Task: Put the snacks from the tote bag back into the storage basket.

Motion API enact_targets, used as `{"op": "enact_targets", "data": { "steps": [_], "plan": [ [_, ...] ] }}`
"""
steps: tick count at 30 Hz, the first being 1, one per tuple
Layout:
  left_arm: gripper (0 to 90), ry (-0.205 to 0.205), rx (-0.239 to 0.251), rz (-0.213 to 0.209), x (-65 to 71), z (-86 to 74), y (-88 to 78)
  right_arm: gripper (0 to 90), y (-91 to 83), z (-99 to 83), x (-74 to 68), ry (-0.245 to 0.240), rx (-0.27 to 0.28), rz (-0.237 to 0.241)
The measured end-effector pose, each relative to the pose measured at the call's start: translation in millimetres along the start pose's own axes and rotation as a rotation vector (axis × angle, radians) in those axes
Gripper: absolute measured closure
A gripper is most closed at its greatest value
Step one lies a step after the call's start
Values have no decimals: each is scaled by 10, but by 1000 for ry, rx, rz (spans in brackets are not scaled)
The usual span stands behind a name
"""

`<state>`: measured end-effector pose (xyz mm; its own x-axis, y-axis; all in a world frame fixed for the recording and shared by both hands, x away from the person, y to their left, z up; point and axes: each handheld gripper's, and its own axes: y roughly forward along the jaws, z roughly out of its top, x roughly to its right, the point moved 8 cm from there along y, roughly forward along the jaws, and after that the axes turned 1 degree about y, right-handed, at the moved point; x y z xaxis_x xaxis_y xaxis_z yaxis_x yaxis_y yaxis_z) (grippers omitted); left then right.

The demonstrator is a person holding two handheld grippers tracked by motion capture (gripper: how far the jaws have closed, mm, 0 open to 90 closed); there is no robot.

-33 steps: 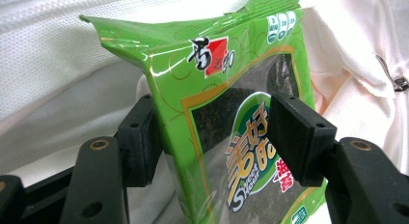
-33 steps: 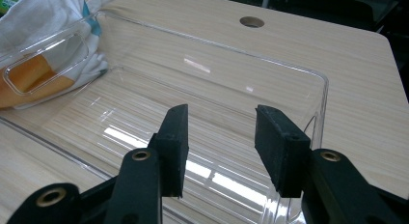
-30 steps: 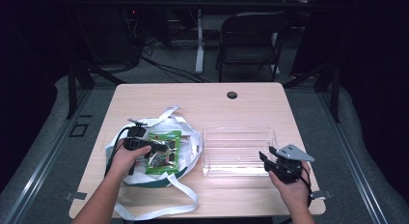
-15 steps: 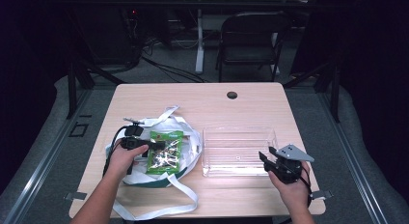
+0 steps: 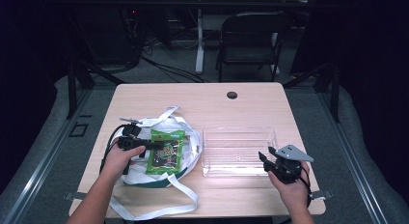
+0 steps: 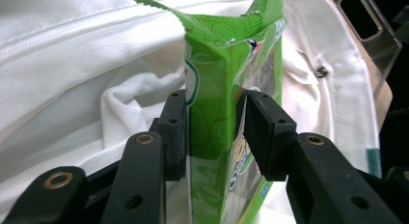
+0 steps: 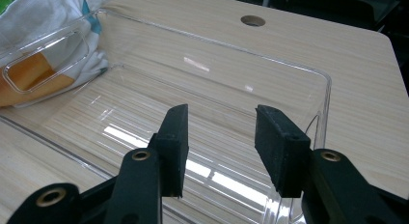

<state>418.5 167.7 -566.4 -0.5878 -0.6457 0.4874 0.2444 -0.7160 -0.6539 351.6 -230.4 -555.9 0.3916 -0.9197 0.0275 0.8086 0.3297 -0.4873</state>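
Observation:
A green snack packet (image 5: 165,150) lies on a white cloth bag (image 5: 192,137) at the table's left. My left gripper (image 5: 149,147) reaches it from the left. Its jaws have just been closing, and in the left gripper view the left gripper (image 6: 212,132) pinches the packet (image 6: 217,84) edge-on, both pads pressing its sides. A clear plastic bin (image 5: 238,131) sits to the right of the bag, with nothing in it. My right gripper (image 5: 264,161) rests at the bin's near right corner. In the right gripper view the right gripper (image 7: 222,147) stands open over the bin (image 7: 217,46).
The bag's white straps (image 5: 159,209) trail toward the table's front edge. A dark round grommet (image 5: 232,95) sits near the far edge of the wooden table (image 5: 270,108). A folding chair (image 5: 251,40) stands behind the table.
The left gripper's jaws have narrowed onto the green packet's left edge. The right hand and the clear bin have kept still.

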Motion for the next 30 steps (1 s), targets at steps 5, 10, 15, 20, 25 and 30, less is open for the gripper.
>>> {"op": "enact_targets", "data": {
  "steps": [5, 10, 15, 20, 25, 30],
  "plan": [
    [643, 28, -5, -4, 37, 0, -28, 561, 3, -2, 1, 1, 0, -1],
    [668, 40, -6, -14, 67, 0, -46, 561, 4, -5, 0, -1, -1, 0],
    [686, 50, -10, -25, 86, -11, -70, 560, 4, -3, -1, 0, 0, 1],
    [704, 61, -9, -35, 96, -30, -106, 561, 2, -2, -2, -2, 1, 0],
    [717, 64, -6, -39, 99, -53, -137, 561, 8, -10, -4, -5, -6, 4],
    [720, 63, -2, -55, 94, -73, -161, 561, 13, -9, -13, -6, -5, 5]
  ]
}}
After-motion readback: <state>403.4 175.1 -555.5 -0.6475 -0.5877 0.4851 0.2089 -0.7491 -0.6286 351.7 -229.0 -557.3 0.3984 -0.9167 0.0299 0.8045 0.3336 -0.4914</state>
